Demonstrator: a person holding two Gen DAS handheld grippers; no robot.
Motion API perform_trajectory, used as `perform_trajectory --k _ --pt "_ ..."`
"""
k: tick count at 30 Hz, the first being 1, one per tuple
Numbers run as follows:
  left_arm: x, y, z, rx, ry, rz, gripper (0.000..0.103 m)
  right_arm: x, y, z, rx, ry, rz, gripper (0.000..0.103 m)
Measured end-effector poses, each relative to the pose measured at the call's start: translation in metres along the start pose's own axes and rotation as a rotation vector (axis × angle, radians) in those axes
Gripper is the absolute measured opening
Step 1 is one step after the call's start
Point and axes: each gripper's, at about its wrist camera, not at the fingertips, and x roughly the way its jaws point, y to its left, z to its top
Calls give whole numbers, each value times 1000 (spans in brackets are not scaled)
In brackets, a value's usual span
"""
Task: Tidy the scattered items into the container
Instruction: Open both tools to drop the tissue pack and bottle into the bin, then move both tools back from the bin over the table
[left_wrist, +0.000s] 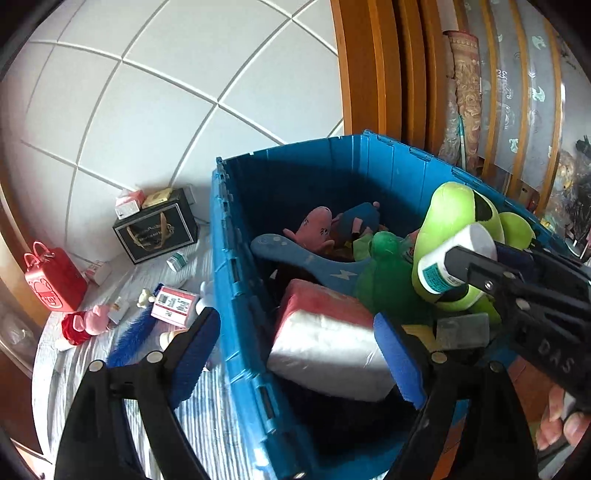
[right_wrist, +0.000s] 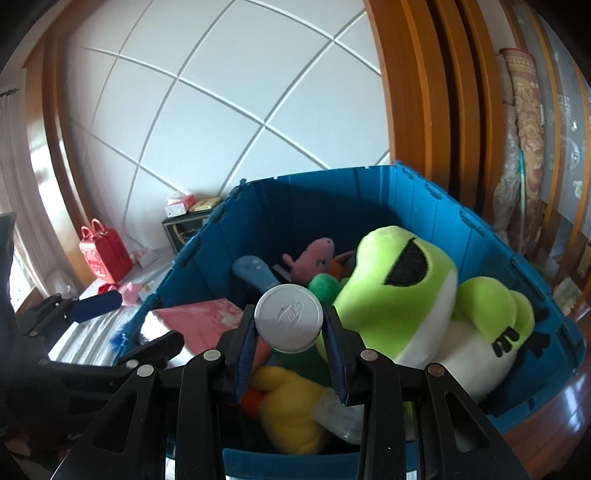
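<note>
**Half the clutter boxed, a bottle on its way in**

Two grippers hang over the blue crate (right_wrist: 424, 206). Nearest me, the right gripper (right_wrist: 290, 332) has its jaws clamped tight on a white-capped bottle (right_wrist: 289, 319), held above the crate's near end and not yet let go. The left gripper (left_wrist: 295, 354) stands with jaws spread wide and nothing between them, straddling the crate's left wall, one finger outside and one over the inside.

Below them the crate is already well filled: a pink and white package (left_wrist: 325, 332), a yellow soft toy (right_wrist: 291, 406), a big green frog plush (right_wrist: 417, 295), a blue paddle (left_wrist: 295, 258) and a small pink pig plush (left_wrist: 317, 225) further back.

Plenty is left, I'd say. On the striped cloth (left_wrist: 207, 417) beside the crate lie a red-and-white carton (left_wrist: 173, 305), a doll in a red dress (left_wrist: 83, 326) and several small boxes. Further off sit a red case (left_wrist: 51, 280) and a black gift box (left_wrist: 157, 230) by the wall.
</note>
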Motion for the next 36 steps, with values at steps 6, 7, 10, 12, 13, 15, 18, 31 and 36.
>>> perform_trajectory --k 6,7,10,12,13,15,18,31,36 --pt "-14 28 -13 -56 -9 24 86 15 17 -3 -33 67 -14 34" --pt "-15 30 -14 -61 -11 25 86 18 18 -4 -39 83 -19 34" --pt "-20 32 -20 -70 -14 19 86 28 20 -10 -49 136 -43 34" --pt "-21 31 -24 -72 -12 22 86 37 18 -14 -53 182 -43 34" --pt "-22 31 -26 -75 -12 25 86 41 16 -16 -53 201 -42 35" --pt "-24 28 -30 -81 -9 30 86 45 12 -20 -55 214 -39 40" --pt "-26 24 -34 -92 -10 38 86 45 9 -22 -63 211 -39 54" --pt "-67 20 -40 -75 -44 15 86 -61 25 -18 -64 24 -105 103" --pt "-93 31 -47 -88 -76 -21 86 -98 44 -21 -67 -17 -148 103"
